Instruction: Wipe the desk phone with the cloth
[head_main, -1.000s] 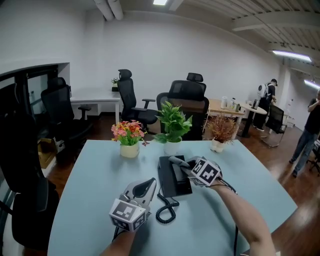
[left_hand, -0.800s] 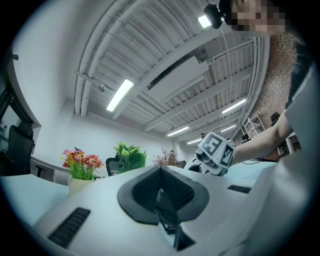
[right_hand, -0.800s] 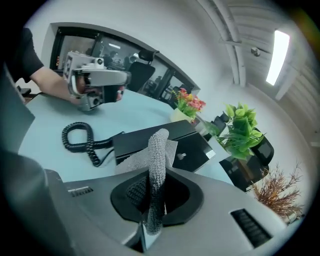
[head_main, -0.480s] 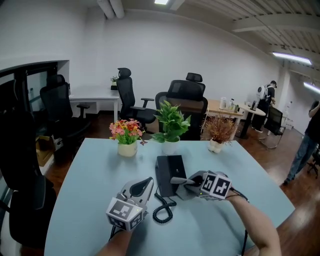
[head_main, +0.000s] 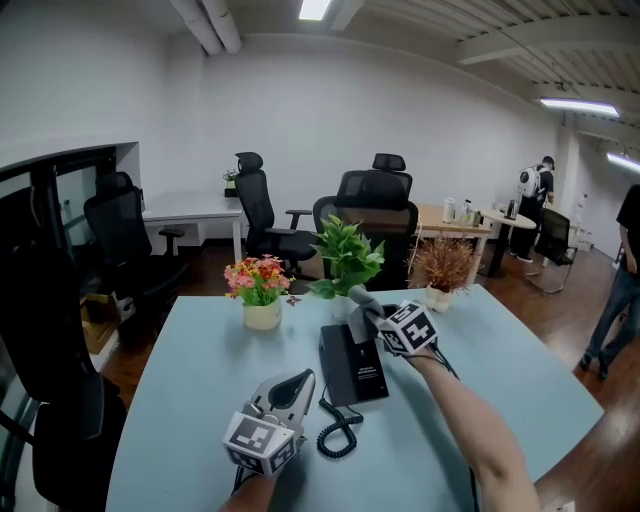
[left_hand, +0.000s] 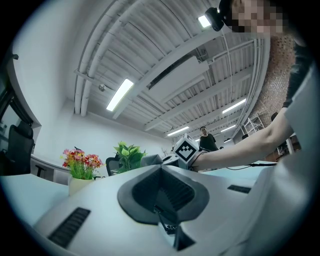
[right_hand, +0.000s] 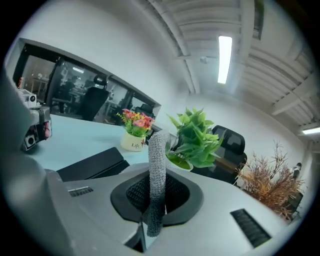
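A black desk phone (head_main: 352, 362) lies on the pale blue table (head_main: 190, 390), its coiled cord (head_main: 336, 432) trailing toward me. My right gripper (head_main: 368, 308) hovers over the phone's far end, shut on a grey cloth (right_hand: 157, 175) that sticks up between its jaws. In the right gripper view part of the phone (right_hand: 92, 163) shows at lower left. My left gripper (head_main: 290, 385) rests near the phone's front left corner, jaws shut with nothing between them. From the left gripper view my right gripper (left_hand: 172, 156) and its marker cube appear ahead.
Three potted plants stand along the table's far side: pink flowers (head_main: 259, 290), a green plant (head_main: 347, 255) and a reddish dry plant (head_main: 441, 265). Black office chairs (head_main: 375, 205) stand behind. People (head_main: 615, 285) stand at the far right.
My right gripper with the cloth moved from the phone's near right side up to its far end. The left gripper stayed in place. The head view shifted slightly.
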